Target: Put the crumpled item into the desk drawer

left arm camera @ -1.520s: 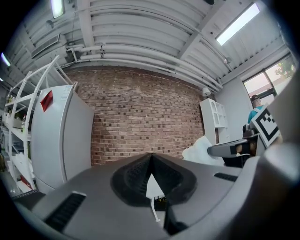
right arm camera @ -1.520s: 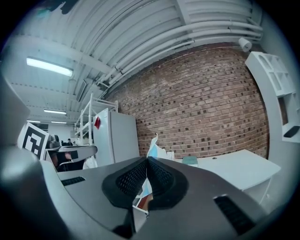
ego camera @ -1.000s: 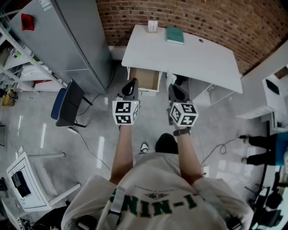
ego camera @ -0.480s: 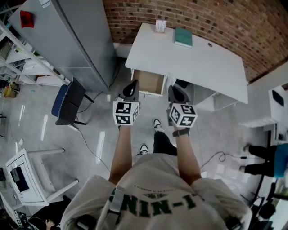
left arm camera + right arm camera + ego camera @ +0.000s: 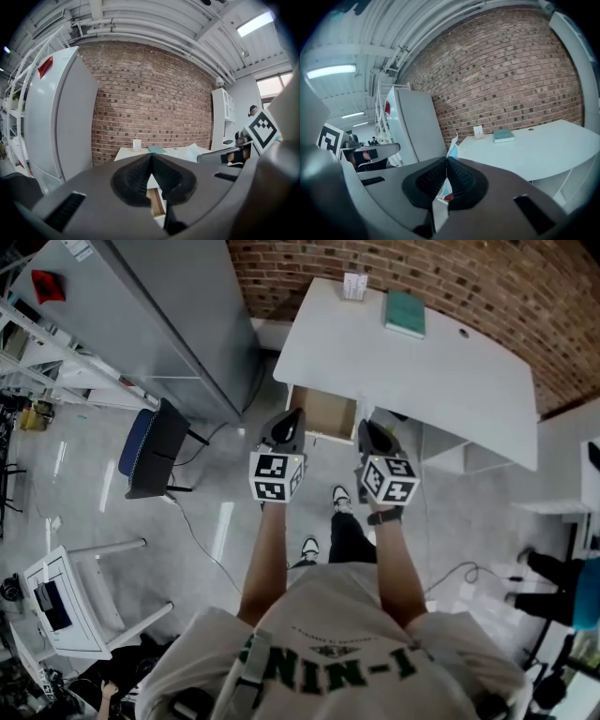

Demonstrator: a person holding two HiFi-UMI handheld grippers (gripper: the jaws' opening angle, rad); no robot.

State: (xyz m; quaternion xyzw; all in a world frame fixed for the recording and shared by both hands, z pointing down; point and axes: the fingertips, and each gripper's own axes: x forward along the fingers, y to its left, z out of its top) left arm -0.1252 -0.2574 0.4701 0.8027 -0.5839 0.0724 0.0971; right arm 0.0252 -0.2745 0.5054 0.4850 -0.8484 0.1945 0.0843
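Facing the smooth white desk (image 5: 422,371), the right gripper (image 5: 373,432) keeps its ribbed black pads clamped on the thin crumpled white-blue sheet (image 5: 452,149); the left gripper (image 5: 151,161) has its jaws together, empty. The open wooden drawer (image 5: 323,412) juts out under the desk's left edge, just ahead of both grippers, above glossy grey floor (image 5: 216,512)

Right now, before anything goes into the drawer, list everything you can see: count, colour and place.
desk: one, white, against the brick wall
drawer: one, tan inside, open under the desk
book: one, teal, on the desk
small box: one, white, on the desk, near the book
cabinet: one, grey, left of the desk
chair: one, blue and black, by the cabinet
crumpled item: one, pale blue, in the right gripper
left gripper: one, grey, shut, empty
right gripper: one, grey, shut on the crumpled item
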